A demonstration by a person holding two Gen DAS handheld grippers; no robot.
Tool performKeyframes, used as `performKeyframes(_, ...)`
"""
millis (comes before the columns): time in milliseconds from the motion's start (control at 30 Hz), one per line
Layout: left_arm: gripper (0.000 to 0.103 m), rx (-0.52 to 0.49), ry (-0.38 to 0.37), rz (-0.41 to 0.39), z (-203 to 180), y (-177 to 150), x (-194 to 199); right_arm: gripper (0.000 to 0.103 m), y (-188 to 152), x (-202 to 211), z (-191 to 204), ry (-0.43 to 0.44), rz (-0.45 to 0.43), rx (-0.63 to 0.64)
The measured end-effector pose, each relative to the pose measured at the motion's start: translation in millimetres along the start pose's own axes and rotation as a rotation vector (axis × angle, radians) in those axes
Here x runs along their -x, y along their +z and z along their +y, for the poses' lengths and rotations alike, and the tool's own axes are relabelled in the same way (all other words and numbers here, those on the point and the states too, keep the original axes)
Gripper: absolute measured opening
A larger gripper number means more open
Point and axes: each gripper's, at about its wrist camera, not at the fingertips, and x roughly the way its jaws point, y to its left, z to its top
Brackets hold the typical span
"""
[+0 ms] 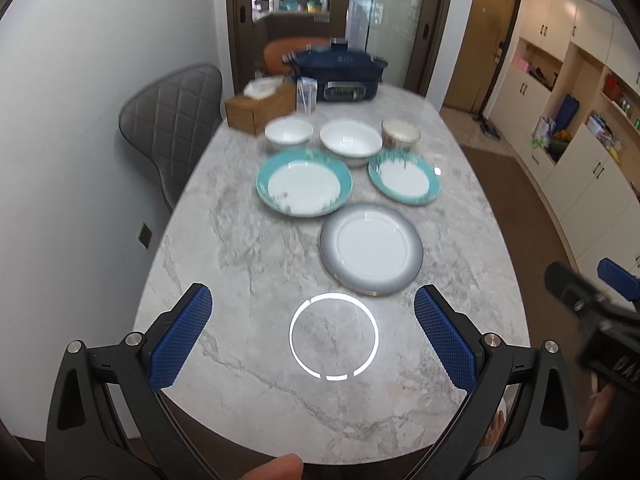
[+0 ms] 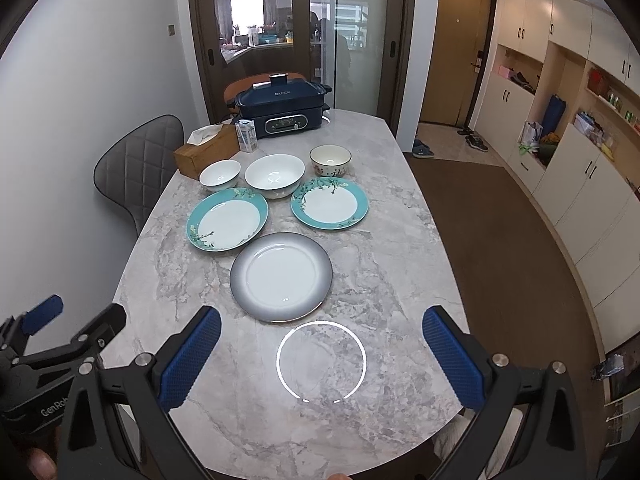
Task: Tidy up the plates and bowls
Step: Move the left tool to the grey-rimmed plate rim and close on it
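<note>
On the marble table lie a grey-rimmed plate, a teal-rimmed plate at left and a teal-rimmed plate at right. Behind them stand a small white bowl, a large white bowl and a cream bowl with a dark rim. My left gripper is open and empty, above the near table edge, short of the grey-rimmed plate. My right gripper is open and empty, just in front of the same plate.
A dark blue electric cooker, a wooden tissue box and a small carton stand at the far end. A grey quilted chair stands at the table's left. Cabinets line the right wall.
</note>
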Motion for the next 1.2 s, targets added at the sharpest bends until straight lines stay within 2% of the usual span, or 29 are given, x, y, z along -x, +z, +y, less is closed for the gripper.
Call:
performKeyframes(200, 0.101, 0.045, -0.090, 0.203, 22, -19, -93, 0.103, -12, -63, -27, 0.143, 0.069, -0.019)
performKeyframes(300, 0.101, 0.133, -0.172, 0.235, 32, -26, -134, 0.102, -13, -101, -49, 0.233, 0.121, -0.061)
performKeyframes(367, 0.101, 0.183, -0.177, 0.244, 38, -23, -162, 0.101, -11, -134, -67, 0.306, 0.142, -0.107)
performKeyframes(467, 0.101, 0.189, -0.152, 0.295, 40, -17, -209, 0.101, 0, -182, -86, 0.381, 0.180, -0.142)
performKeyframes(500, 0.101, 0.195, -0.166, 0.304, 42, -15, -222, 0.101, 3, -202, -92, 0.404, 0.200, -0.144)
performKeyframes(567, 0.102, 0.217, -0.207, 0.299, 41, -6, -247, 0.101, 12, -236, -98, 0.458, 0.234, -0.154)
performKeyframes(633, 0.102, 0.217, -0.200, 0.282, 38, 6, -267, 0.100, 20, -265, -99, 0.500, 0.266, -0.151)
performKeyframes(667, 0.102, 0.212, -0.196, 0.298, 37, 11, -278, 0.100, 23, -278, -99, 0.517, 0.283, -0.138)
performKeyframes(800, 0.101, 0.246, -0.123, 0.498, 37, 24, -331, 0.099, 30, -322, -93, 0.565, 0.356, -0.098)
performKeyframes(833, 0.101, 0.271, -0.116, 0.519, 40, 26, -340, 0.097, 30, -331, -93, 0.570, 0.373, -0.095)
performKeyframes(933, 0.101, 0.274, -0.121, 0.493, 42, 35, -356, 0.090, 29, -349, -93, 0.592, 0.406, -0.082)
performKeyframes(1000, 0.101, 0.233, -0.125, 0.477, 37, 43, -365, 0.086, 28, -357, -94, 0.604, 0.421, -0.073)
performKeyframes(1067, 0.101, 0.187, -0.126, 0.478, 33, 48, -376, 0.085, 28, -365, -95, 0.612, 0.426, -0.066)
performKeyframes(1133, 0.095, 0.151, -0.151, 0.478, 27, 52, -386, 0.082, 26, -373, -97, 0.625, 0.433, -0.075)
performKeyframes(1200, 0.091, 0.126, -0.175, 0.480, 18, 52, -393, 0.071, 25, -380, -97, 0.634, 0.450, -0.077)
